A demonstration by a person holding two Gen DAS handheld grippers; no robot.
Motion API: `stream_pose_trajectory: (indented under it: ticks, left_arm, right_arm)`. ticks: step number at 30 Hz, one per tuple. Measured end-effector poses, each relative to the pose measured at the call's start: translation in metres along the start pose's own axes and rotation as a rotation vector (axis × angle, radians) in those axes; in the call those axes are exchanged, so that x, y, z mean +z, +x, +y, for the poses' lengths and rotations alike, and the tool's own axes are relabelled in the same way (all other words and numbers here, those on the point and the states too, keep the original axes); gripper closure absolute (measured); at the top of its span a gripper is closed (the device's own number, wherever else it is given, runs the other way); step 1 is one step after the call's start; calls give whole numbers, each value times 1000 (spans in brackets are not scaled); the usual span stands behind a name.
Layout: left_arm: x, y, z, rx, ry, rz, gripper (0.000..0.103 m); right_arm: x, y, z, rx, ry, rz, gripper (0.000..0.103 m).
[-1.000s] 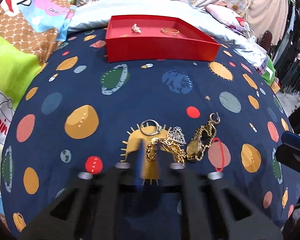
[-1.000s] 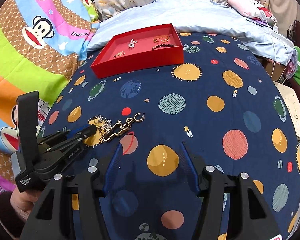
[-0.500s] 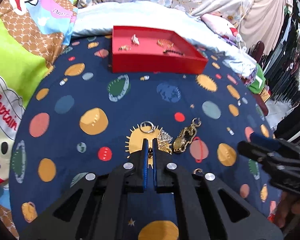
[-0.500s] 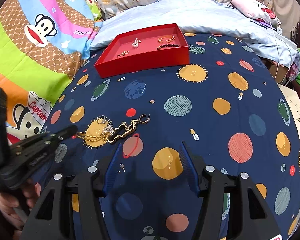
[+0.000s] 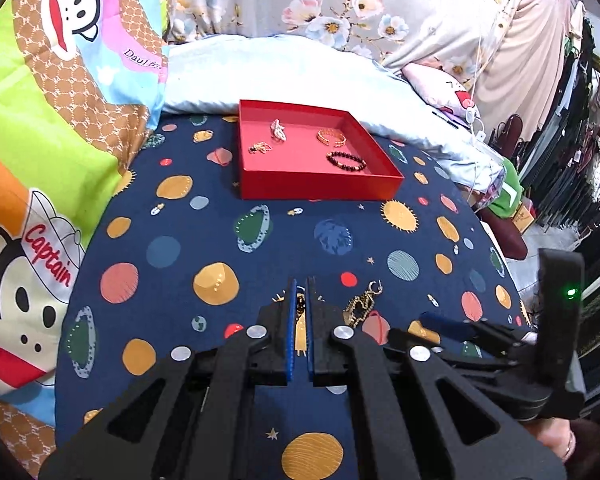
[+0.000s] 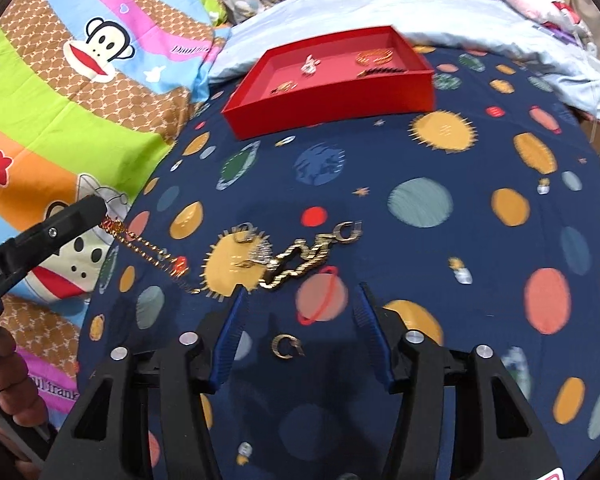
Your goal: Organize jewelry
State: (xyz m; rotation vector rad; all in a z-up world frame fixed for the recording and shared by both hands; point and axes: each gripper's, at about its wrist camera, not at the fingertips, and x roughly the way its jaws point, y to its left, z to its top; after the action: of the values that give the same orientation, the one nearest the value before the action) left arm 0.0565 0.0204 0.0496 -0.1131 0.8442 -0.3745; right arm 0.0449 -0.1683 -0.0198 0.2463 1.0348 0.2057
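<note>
L gripper (image 5: 299,292): my jaws pinching gold chain (image 6: 148,246), lifted, tail trailing to bedspread (image 6: 420,240).
R gripper (image 6: 300,308): my jaws spread; earring (image 6: 287,347) btwn them.
Red tray (image 5: 320,188): well ahead.

The light is bright and soft all over, and colors look strong. I see dark corners, because my pictures are round and bend things near the edges. My left view is sharp; the red tray (image 5: 320,184) looks clear. My right view is smeary: the red tray (image 6: 332,92) and the planet bedspread (image 6: 420,200) look blurry. A soft dark shadow sits on the bedspread right under my right jaws. A tiny green light (image 5: 571,292) glows at the side.
</note>
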Motion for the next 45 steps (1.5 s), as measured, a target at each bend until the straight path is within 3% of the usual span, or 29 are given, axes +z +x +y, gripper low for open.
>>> stream_pose_trajectory:
  ticks: [7,19,22,23,32,45]
  left_arm:
    - [1,3,5,10,-6,9,100]
    - [-2,12,16,12,-29,32,100]
    - [-3,14,17,10,-32,35,100]
    - [-3,14,17,9,-33,36,100]
    - [-5,14,16,11,-37,38,100]
    - [6,-1,8,-7,-28,-4,100]
  right_arm:
    - [5,29,10,45,12,54,65]
    - [12,54,11,22,26,70,75]
    - [15,56,11,15,21,68,84]
    - [15,57,11,15,21,70,93]
    - [12,40,7,20,21,44,94]
    - [19,-30,-2,37,19,-68,94]
